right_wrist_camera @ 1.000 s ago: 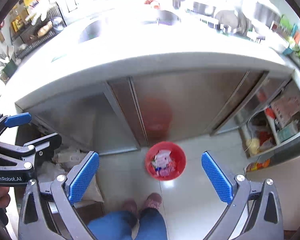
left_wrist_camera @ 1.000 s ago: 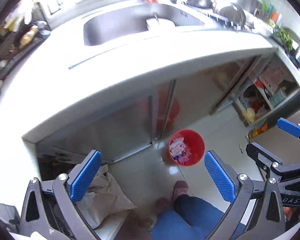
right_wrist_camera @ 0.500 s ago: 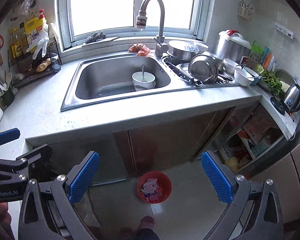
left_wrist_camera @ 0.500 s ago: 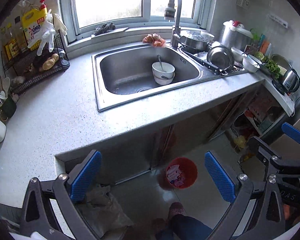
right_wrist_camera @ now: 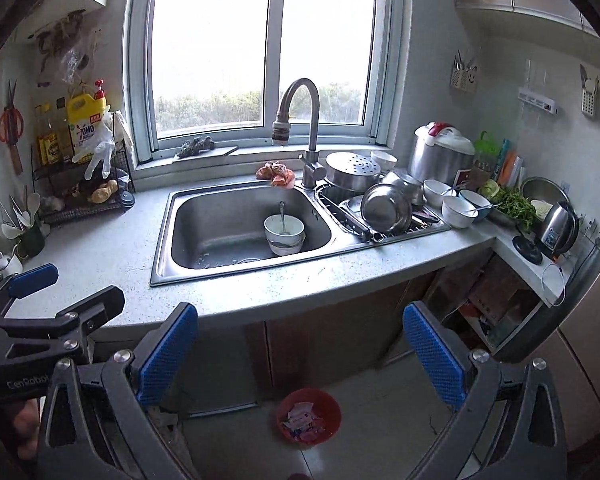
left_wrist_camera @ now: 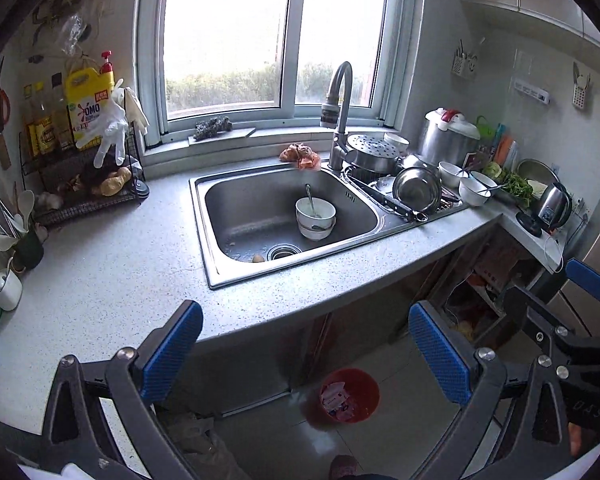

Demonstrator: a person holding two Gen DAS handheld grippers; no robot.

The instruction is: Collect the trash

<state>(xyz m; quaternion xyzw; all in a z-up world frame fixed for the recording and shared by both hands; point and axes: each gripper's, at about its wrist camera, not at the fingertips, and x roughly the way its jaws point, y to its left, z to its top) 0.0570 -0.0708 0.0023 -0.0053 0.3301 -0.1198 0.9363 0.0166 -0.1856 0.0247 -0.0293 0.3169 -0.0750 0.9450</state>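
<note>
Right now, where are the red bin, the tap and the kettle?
Red bin (right_wrist_camera: pixel 332 410), right wrist view, on its rim.
Tap (right_wrist_camera: pixel 312 120), right wrist view, on its neck.
Kettle (left_wrist_camera: pixel 554 206), left wrist view, on its body.

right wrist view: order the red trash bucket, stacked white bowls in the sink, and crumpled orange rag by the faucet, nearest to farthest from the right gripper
1. Red trash bucket, on the floor between the right gripper fingers.
2. Stacked white bowls, inside the steel sink.
3. Crumpled orange rag, behind the sink, left of the faucet base.
</note>
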